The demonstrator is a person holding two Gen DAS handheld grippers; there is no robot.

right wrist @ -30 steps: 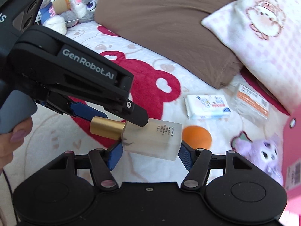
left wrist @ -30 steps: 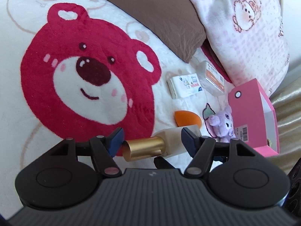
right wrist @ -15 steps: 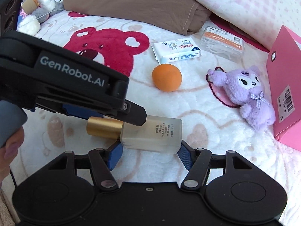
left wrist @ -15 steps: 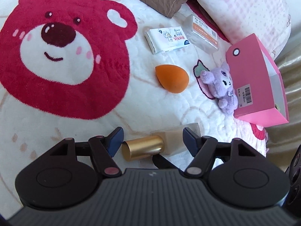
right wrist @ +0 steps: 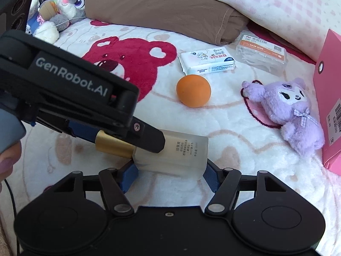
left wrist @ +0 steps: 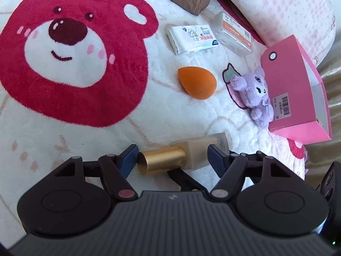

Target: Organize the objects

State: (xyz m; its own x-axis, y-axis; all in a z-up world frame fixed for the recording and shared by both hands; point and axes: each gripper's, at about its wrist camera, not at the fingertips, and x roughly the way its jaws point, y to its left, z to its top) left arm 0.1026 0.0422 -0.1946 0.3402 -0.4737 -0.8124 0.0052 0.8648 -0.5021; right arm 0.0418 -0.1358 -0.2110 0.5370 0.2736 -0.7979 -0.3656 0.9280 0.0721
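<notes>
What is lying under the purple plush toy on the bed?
A pink, dark-edged fabric piece pokes out from under the purple plush toy, on the white blanket. The toy covers the rest, so its full shape cannot be seen.

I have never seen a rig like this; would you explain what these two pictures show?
A person holds a two-finger gripper in each hand, each with a camera looking along its fingers. One picture is from the left gripper, the other from the right gripper. The right grips a bottle by its glass body. The left's jaws are closing with the gold-capped end between them, contact unclear. On the blanket lie a sponge, tissue pack, clear box, plush and pink box.
</notes>
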